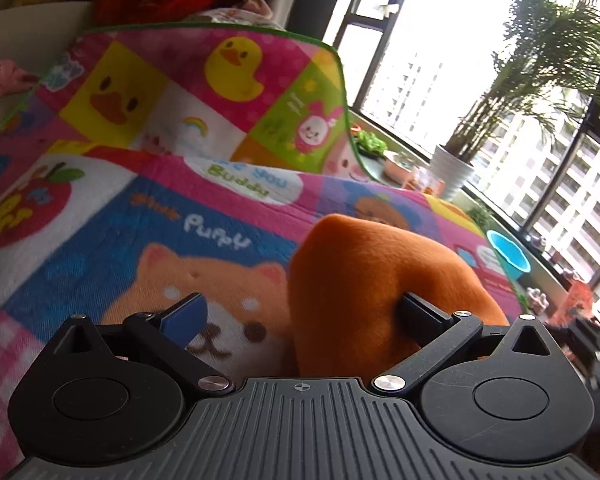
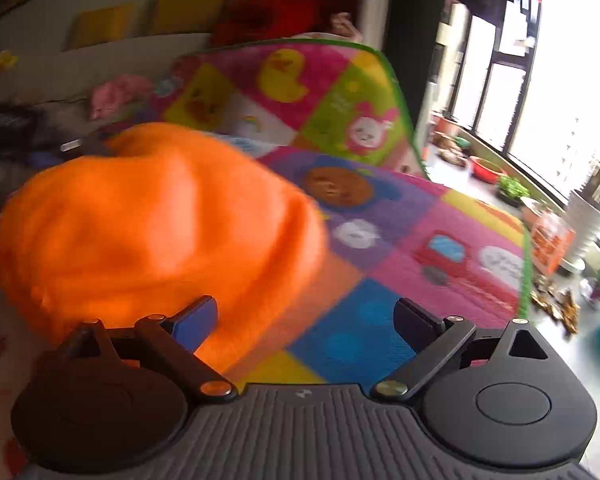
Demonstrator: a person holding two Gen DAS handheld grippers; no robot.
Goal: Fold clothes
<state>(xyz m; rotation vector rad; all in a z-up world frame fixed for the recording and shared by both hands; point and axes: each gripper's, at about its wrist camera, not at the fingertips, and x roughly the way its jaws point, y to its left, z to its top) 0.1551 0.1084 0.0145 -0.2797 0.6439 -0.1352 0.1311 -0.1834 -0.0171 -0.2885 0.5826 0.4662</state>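
Both grippers, left (image 1: pixel 300 314) and right (image 2: pixel 305 320), have jaws spread, gripping nothing. Orange garment (image 2: pixel 152 220) lies bunched on the mat (image 2: pixel 400 248), not neatly folded; most folding seemingly remains.

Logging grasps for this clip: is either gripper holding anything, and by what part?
Nothing held. Left gripper and right gripper are open; orange garment lies loose.

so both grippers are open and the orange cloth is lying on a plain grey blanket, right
Not plain grey. The orange cloth lies on a bright cartoon-print mat with ducks and a puppy, as the right wrist view shows. Both the left gripper and the right gripper are open.
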